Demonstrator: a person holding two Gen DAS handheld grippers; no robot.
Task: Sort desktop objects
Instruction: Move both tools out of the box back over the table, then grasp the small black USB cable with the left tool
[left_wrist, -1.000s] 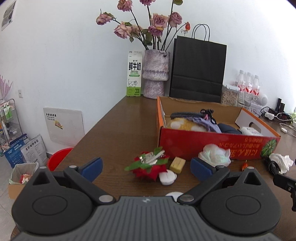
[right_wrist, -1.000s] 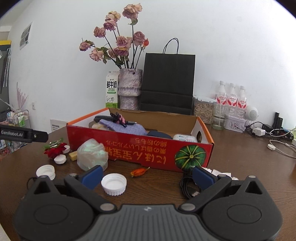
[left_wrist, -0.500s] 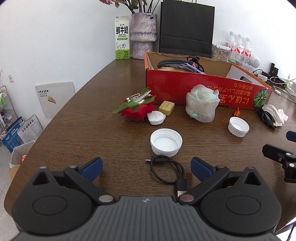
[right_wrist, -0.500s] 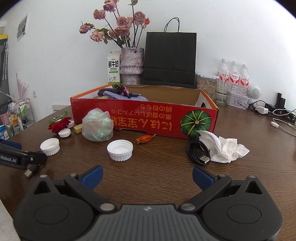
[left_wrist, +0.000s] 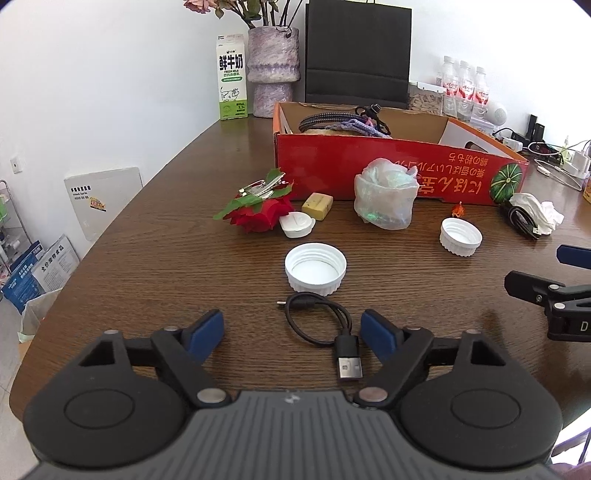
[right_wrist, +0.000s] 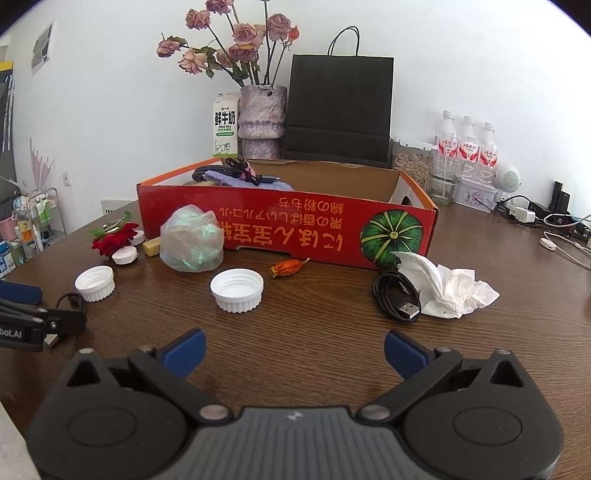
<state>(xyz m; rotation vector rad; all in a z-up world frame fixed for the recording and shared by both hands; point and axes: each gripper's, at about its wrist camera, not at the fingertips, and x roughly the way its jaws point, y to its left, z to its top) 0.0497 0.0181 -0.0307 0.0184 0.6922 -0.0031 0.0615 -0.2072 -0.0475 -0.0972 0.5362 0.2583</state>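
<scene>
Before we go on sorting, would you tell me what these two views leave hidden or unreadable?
- Red cardboard box: both views, its front wall hides the floor and most contents.
- Short black USB cable: right wrist view, left gripper covers its plug.
- Clear plastic bag: both views, contents blurred by the film.
- Right gripper: left wrist view, cut off by the edge.

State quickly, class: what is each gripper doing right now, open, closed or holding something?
Left gripper: jaws open, holding nothing, short black cable lying between them.
Right gripper: jaws open, holding nothing.
</scene>
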